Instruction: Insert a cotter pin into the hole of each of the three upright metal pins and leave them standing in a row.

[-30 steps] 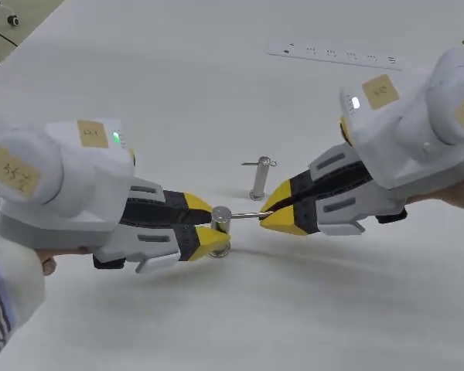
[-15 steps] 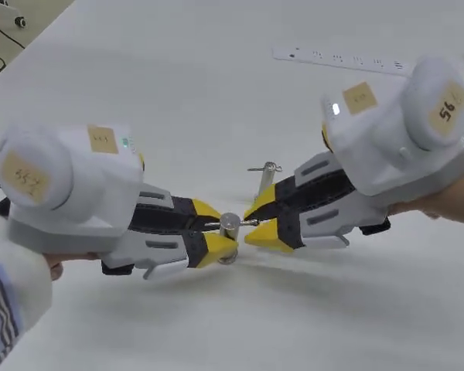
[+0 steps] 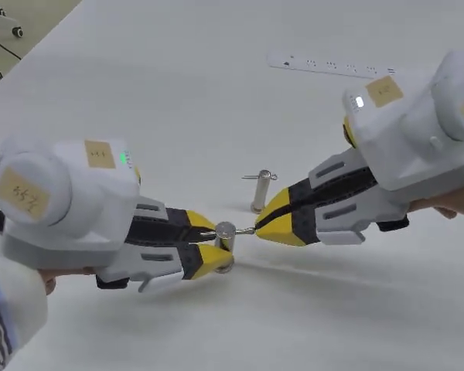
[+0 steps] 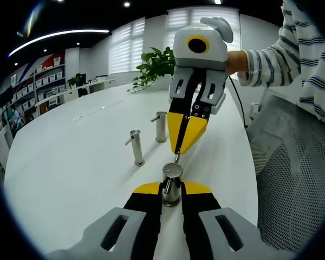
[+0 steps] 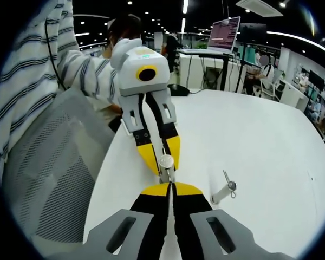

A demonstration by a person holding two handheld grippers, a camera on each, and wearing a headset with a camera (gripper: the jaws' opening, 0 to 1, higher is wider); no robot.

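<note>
My left gripper (image 3: pixel 216 241) is shut on an upright metal pin (image 3: pixel 225 231) standing on the white table (image 3: pixel 216 93). In the left gripper view that metal pin (image 4: pixel 172 179) stands between the yellow tips of my left gripper (image 4: pixel 172 190). My right gripper (image 3: pixel 260 225) comes in from the right, shut on a thin cotter pin (image 3: pixel 244 230) whose wire reaches the metal pin's head. The right gripper view looks along my right gripper (image 5: pixel 171 187) at the metal pin (image 5: pixel 166 161). A second metal pin (image 3: pixel 259 190) with a cotter pin through it stands just behind.
The left gripper view has two other upright pins, one nearer (image 4: pixel 136 147) and one farther (image 4: pixel 161 126), each with a cotter pin across its top. A white power strip (image 3: pixel 332 64) lies at the far side of the table. A mesh chair (image 5: pixel 49 179) stands beside the table edge.
The right gripper has pushed the cotter pin left toward the held metal pin, and a short wire end now shows on the pin's left side. The left gripper has kept its hold.
</note>
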